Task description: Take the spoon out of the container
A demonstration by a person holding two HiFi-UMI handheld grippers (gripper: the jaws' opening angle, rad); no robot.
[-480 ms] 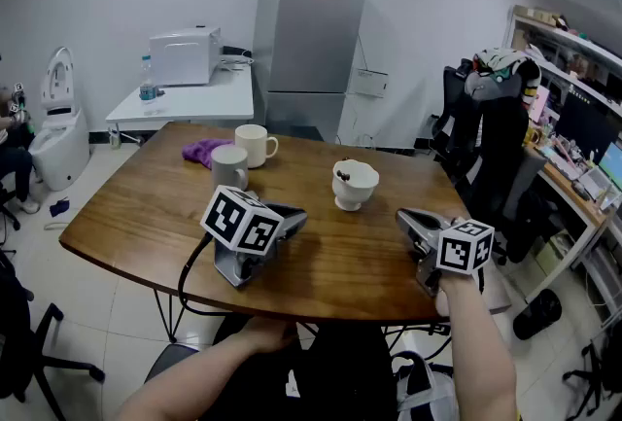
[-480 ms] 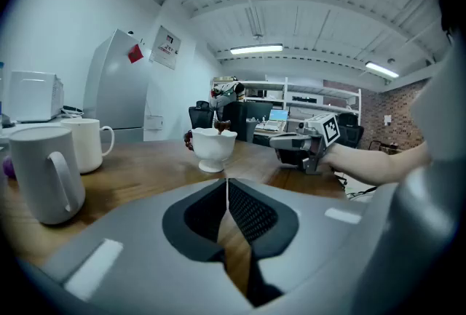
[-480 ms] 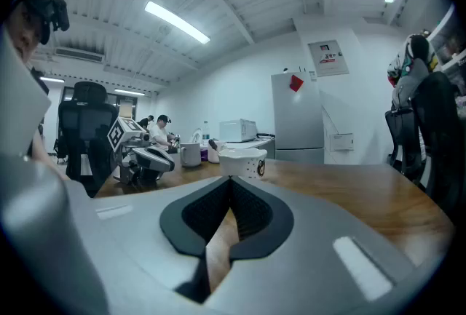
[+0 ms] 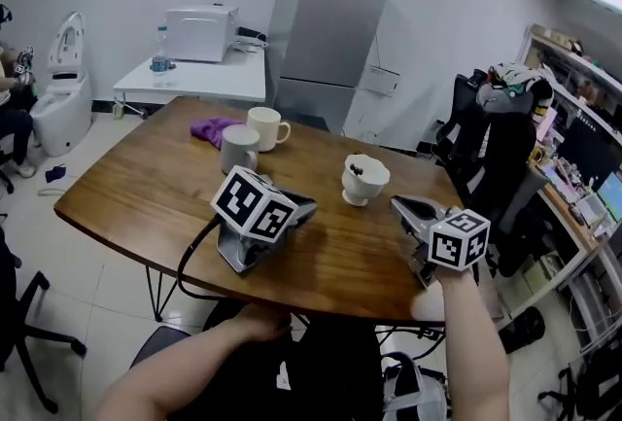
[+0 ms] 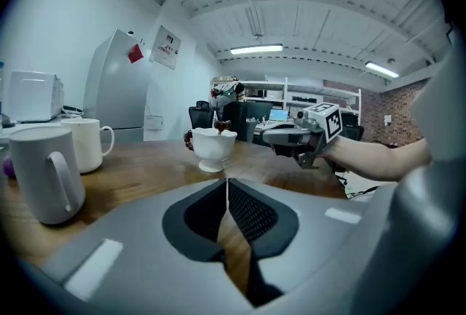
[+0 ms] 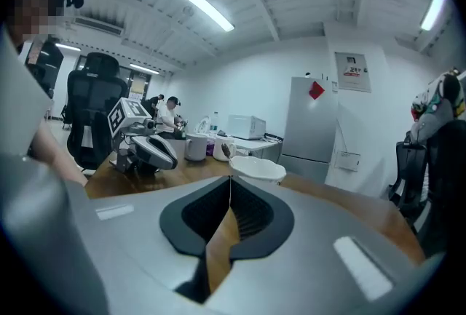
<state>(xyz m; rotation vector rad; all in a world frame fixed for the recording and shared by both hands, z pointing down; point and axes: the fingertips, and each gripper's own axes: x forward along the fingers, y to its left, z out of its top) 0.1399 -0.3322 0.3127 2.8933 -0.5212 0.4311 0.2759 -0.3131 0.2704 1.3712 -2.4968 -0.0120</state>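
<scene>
A white footed bowl (image 4: 365,182) stands on the wooden table (image 4: 146,195), right of the middle, with a dark-handled spoon (image 4: 357,169) leaning in it. My left gripper (image 4: 309,208) sits low over the table, left of and nearer than the bowl, shut with nothing in it. My right gripper (image 4: 397,205) hovers by the near right edge, right of the bowl, also shut and empty. From the left gripper view, the bowl (image 5: 213,149) and spoon (image 5: 220,125) lie straight beyond the closed jaws (image 5: 227,186). The right gripper view has the bowl (image 6: 257,169) just past its closed jaws (image 6: 230,186).
A grey mug (image 4: 237,150), a white mug (image 4: 265,128) and a purple cloth (image 4: 214,128) stand at the table's far left. Behind are a fridge (image 4: 326,30) and a white side table (image 4: 204,77) with a microwave. Office chairs (image 4: 505,132) crowd the right side.
The head view has shifted slightly, so everything sits a little differently in the frame. Both grippers stay shut and hold about the same places beside the bowl.
</scene>
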